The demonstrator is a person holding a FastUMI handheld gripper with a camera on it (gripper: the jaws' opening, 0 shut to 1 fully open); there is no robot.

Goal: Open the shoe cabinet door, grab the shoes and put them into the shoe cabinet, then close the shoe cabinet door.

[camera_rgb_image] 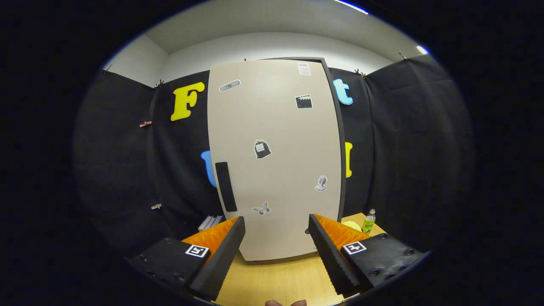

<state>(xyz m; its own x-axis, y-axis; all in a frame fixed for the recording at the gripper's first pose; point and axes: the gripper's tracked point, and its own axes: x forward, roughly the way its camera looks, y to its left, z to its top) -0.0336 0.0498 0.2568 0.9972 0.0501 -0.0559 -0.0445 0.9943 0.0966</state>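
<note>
A: Any writing you can read?
B: None; the stickers on the tall beige shoe cabinet door [276, 157] are too small. It has a black strip handle [225, 186].
A: The orange-and-black gripper [276, 231]?
B: Its fingers stand spread apart, holding nothing, the closed door just beyond them.
A: Surroundings?
B: Light wooden table [276, 280], a green-labelled bottle [369, 221] beside the cabinet, white walls above black cloth.

the shoe cabinet [276, 157] stood upright on the worktop [276, 280], its shut door [272, 127] facing the tongs [276, 250], whose fingers were spread apart with nothing between them. the handle [225, 186] sat low on the door's left. a bottle [369, 221] stood right of the cabinet, books [210, 222] at its left.
</note>
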